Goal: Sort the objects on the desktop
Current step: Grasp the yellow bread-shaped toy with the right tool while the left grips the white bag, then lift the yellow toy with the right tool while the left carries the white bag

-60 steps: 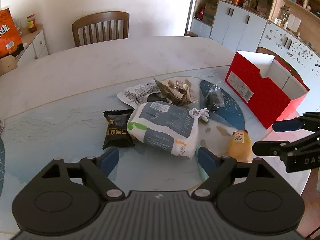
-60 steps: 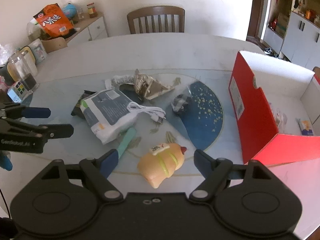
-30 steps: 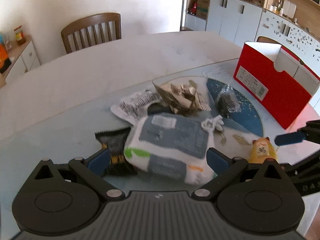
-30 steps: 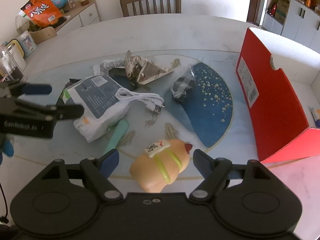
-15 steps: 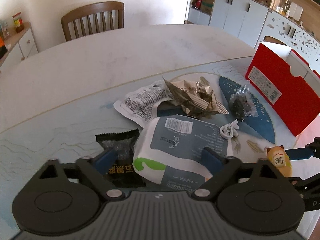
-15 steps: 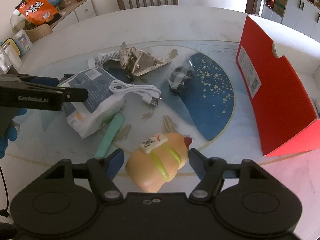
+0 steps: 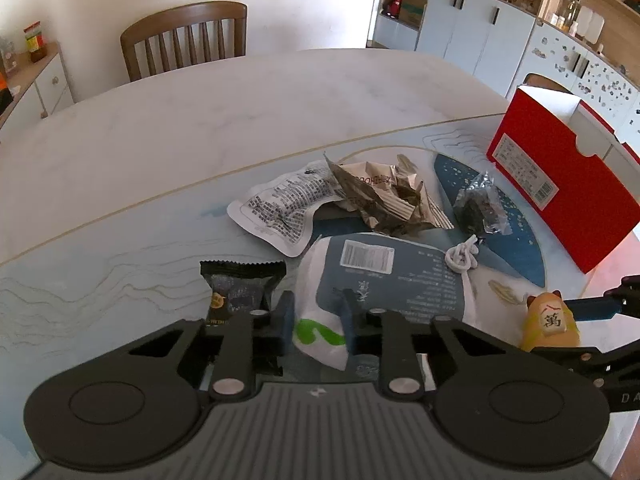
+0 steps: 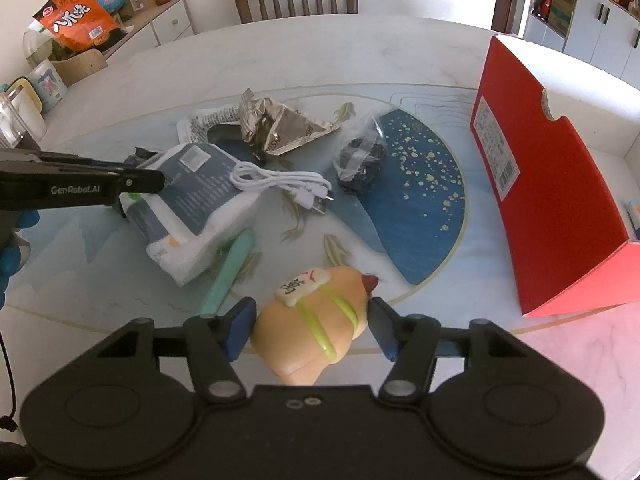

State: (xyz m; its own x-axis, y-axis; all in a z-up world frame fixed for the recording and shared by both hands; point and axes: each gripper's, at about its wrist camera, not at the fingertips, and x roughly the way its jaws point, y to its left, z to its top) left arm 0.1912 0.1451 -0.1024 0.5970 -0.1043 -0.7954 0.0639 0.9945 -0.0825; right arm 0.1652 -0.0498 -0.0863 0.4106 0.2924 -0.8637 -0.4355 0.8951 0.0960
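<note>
My left gripper (image 7: 317,320) is closing, and its pads pinch the near corner of a white and grey-blue tissue pack (image 7: 384,280). A coiled white cable (image 7: 462,258) lies on the pack's far right corner. The right wrist view shows the same pack (image 8: 192,188) with the left gripper (image 8: 156,182) on its left end. My right gripper (image 8: 313,312) is closing around a peach squishy toy (image 8: 320,336) that sits on the table. Its pads are right at the toy's sides, and the toy looks unsqueezed. The open red box (image 8: 552,200) stands to the right.
A black snack packet (image 7: 236,284) lies left of the pack. Behind it lie a white printed wrapper (image 7: 280,208), a crumpled foil wrapper (image 7: 384,200) and a small black bag (image 7: 480,208). A mint green stick (image 8: 232,264) pokes out beside the pack. A wooden chair (image 7: 184,36) stands at the far side.
The left gripper dropped onto the tissue pack and its jaws went from wide open to pinching the near corner. The right jaws narrowed around the toy, which has not moved.
</note>
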